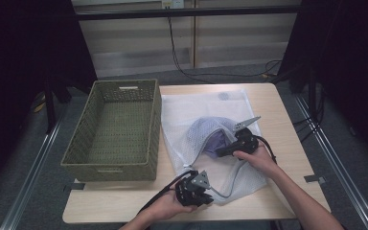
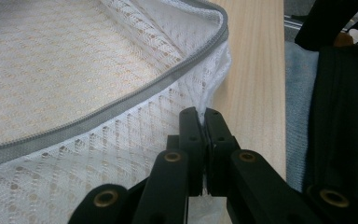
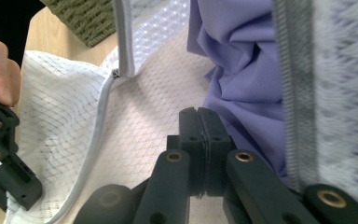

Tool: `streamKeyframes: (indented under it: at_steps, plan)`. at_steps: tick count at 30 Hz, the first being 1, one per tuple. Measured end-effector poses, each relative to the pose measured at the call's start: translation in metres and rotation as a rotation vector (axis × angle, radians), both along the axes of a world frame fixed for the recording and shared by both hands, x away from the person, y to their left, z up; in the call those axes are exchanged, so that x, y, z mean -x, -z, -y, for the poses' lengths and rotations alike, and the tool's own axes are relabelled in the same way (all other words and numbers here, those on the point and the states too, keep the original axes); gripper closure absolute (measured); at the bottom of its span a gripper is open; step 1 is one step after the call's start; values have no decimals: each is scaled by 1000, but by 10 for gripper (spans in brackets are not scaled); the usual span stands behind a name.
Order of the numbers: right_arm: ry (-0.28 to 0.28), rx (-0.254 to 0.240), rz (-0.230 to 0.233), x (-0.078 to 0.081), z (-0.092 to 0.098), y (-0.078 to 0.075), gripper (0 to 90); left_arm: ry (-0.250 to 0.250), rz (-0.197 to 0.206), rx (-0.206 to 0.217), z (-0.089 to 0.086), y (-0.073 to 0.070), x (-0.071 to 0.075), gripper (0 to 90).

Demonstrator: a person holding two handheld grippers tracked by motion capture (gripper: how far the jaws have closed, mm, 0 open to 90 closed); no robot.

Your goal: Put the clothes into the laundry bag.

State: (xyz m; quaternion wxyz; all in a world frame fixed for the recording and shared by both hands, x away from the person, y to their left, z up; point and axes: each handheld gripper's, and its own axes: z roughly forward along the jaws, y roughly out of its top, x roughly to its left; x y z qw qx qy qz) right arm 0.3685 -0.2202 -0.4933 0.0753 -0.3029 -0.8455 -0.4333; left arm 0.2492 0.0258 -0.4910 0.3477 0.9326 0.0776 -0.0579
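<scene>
Pinching the near edge of the white mesh laundry bag (image 1: 206, 143), your left gripper (image 1: 195, 189) has its jaws pressed together on a fold of the netting just below the grey zipper (image 2: 121, 108), as the left gripper view shows, with the pale wooden table (image 1: 278, 110) running alongside. Your right gripper (image 1: 230, 148) lies at the bag's open mouth, its jaws brought fully together with nothing between them; in the right gripper view they rest on the inner mesh right beside the purple garment (image 3: 242, 70), which sits bunched inside the bag under the raised upper layer of netting. From the high view you can see the bag spread flat over the middle of the table, the garment showing as a purple-grey lump near its centre, just ahead of your right hand (image 1: 258, 160). The green woven basket (image 1: 117, 127) stands at the left side of the table, touching the bag's left edge. Your left hand (image 1: 165, 206) holds its gripper near the front edge of the table.
</scene>
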Motion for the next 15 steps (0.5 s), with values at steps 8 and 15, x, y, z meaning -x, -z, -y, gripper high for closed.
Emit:
streamKeyframes:
  at_steps: [8, 15]
  plan:
    - [62, 63, -14, -13, 0, 15, 900, 6, -5, 1, 0, 0, -1, 881]
    - [124, 57, -1, -25, 3, 17, 900, 8, -10, -7, -2, 0, -3, 880]
